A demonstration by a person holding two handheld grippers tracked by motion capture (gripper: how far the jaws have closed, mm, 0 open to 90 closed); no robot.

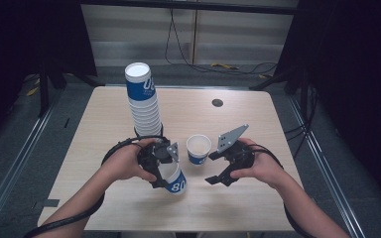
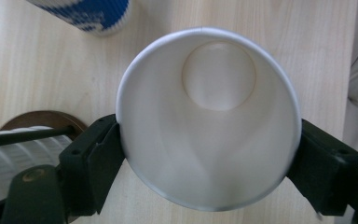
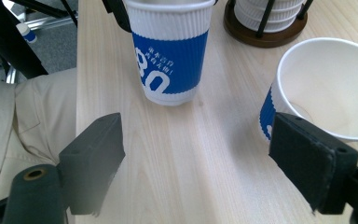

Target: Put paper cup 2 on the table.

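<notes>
Left gripper (image 1: pixel 164 171) low over table (image 1: pixel 258 208), near front edge, jaws clasping rim of a cup (image 1: pixel 176 181) from either side; in left gripper view the pads sit against the rim of that cup (image 2: pixel 208 116), mouth facing the camera, base away. Cup tilted in high view, base down and toward the person, apparently at or just off the tabletop; contact not certain. Second cup (image 1: pixel 198 148) upright just right of it, apart. Cup stack (image 1: pixel 144 101) standing behind left hand. Right gripper (image 1: pixel 218 168) empty, jaws wide, nothing between them; in right gripper view the held cup (image 3: pixel 170 56) ahead, loose cup (image 3: pixel 326 88) by one jaw. Held cup's axis near upright, so likely next: straight down, then release. Left clearly nearer.
</notes>
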